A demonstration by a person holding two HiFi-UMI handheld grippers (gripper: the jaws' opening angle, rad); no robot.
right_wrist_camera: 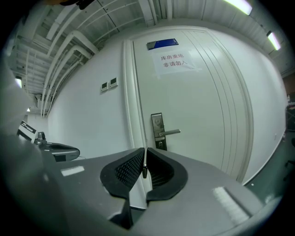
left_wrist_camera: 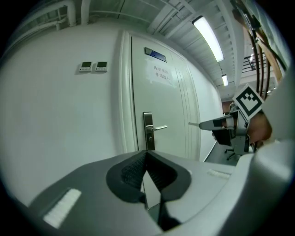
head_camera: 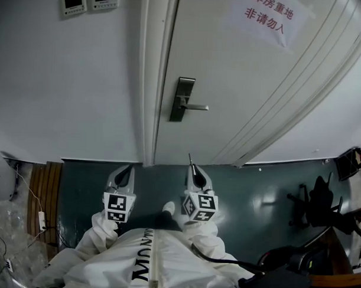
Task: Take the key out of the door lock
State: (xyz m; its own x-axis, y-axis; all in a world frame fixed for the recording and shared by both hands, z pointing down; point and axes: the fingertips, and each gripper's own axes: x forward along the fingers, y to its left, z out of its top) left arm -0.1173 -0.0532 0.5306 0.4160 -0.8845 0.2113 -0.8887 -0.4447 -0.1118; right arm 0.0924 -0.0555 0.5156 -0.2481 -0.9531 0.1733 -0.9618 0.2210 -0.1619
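Your right claw (head_camera: 193,169) is clamped on the key (head_camera: 190,159), so it's already out of the lock. From the head view the key is just a thin sliver poking past the tips toward the door (head_camera: 242,83), too small to make out any shape. The right gripper view shows it better: a narrow metal blade (right_wrist_camera: 144,165) pinched edge-on between the ribbed pads, with only the edge visible. The left gripper view catches it from the side, sticking out of the right claw's tip (left_wrist_camera: 193,123).

Your left claw (head_camera: 127,167) has its tips together with nothing in between (left_wrist_camera: 147,152).

Both claws sit side by side, well back from the door and apart from the lock plate (head_camera: 182,99). Its lever handle (head_camera: 196,107) points right. There's a dark spot under the handle (right_wrist_camera: 162,143), but it's too small to say it's the keyhole.

The paper sign (head_camera: 266,16) on the door is cut off at the top edge in the head view. The wall panels (head_camera: 88,1) are clipped too, and an office chair (head_camera: 317,204) on the right sits in shadow
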